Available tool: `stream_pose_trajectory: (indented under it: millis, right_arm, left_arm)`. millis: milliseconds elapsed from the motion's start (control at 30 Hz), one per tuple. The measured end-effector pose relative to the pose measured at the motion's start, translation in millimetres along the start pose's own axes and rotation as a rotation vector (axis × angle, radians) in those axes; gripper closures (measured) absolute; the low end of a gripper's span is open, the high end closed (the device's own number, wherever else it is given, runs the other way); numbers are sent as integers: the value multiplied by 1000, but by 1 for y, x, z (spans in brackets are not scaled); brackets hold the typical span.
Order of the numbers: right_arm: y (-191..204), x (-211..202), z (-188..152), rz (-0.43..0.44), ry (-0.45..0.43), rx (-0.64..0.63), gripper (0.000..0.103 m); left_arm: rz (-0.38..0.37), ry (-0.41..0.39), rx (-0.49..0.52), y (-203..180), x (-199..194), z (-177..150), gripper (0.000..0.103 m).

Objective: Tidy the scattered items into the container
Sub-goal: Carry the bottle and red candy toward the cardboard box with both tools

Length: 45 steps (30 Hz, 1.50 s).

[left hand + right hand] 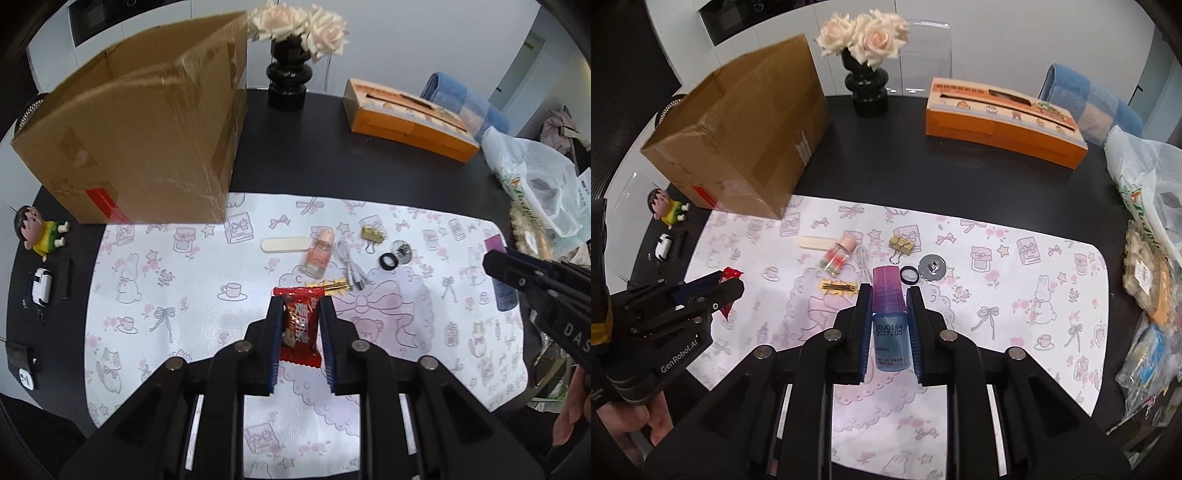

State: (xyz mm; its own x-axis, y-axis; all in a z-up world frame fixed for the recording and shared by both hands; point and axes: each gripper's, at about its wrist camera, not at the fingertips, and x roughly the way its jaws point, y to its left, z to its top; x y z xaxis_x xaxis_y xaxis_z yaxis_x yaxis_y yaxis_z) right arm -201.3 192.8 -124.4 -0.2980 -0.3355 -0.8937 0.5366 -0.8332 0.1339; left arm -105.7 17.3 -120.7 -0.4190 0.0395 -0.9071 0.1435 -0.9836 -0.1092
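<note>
Left tool (301, 317) pinches a red candy packet (298, 325) across its middle; both crimped ends stick out past the pads. Right tool (888, 314) is pressed onto a small blue bottle (891, 343) with a purple cap (885, 286), gripped by the sides. Both appear lifted over the patterned mat (184, 295), though height is hard to read.

Cardboard box (140, 140) stands at the far left of the counter (314, 155), near corner on the mat. Its opening cannot be seen from either view.

Other items on the mat, close together: nail file (282, 244), pink bottle (319, 254) on its side, white cable (349, 264), gold clip (373, 233), gold hair clip (334, 285), black ring (388, 261), metal disc (402, 252).

Risks, judged:
- Packet is slick foil with a soft filling; a light pinch could let it slide out on the way.
- Bottle is round and smooth; it could twist or slip downward between flat pads.
- Box walls are tall; carrying low would knock the rim or push the box.
- Both tools heading to one opening could collide.
- Vase of roses (288, 79) stands just beside the box; a wide swing could tip it.
</note>
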Motion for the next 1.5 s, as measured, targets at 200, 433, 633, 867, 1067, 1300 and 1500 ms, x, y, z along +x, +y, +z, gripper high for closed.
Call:
stream_pose_trajectory:
  millis: [200,433,633,867,1067,1300,1500]
  right_arm:
    - [13,-37,-1,0,-19,13,84]
    - [27,-73,1,1,-38,23,84]
    - [39,-76,11,10,-37,21,84]
    - [63,-72,33,33,-39,-5,84]
    - [88,-67,56,50,-41,-39,84]
    - [126,-59,95,82,-48,-81,84]
    - [156,-50,126,100,-53,-118,84]
  left_arm:
    - [-16,-22,9,-7,-39,3,84]
    - [-32,-27,38,-9,-57,7,84]
    - [-31,-43,46,-1,-67,15,84]
    - [-21,-60,27,20,-77,31,84]
    - [-7,-69,-2,48,-85,51,84]
    - [31,-81,-36,88,-96,79,84]
    - [65,-86,-74,128,-97,101,84]
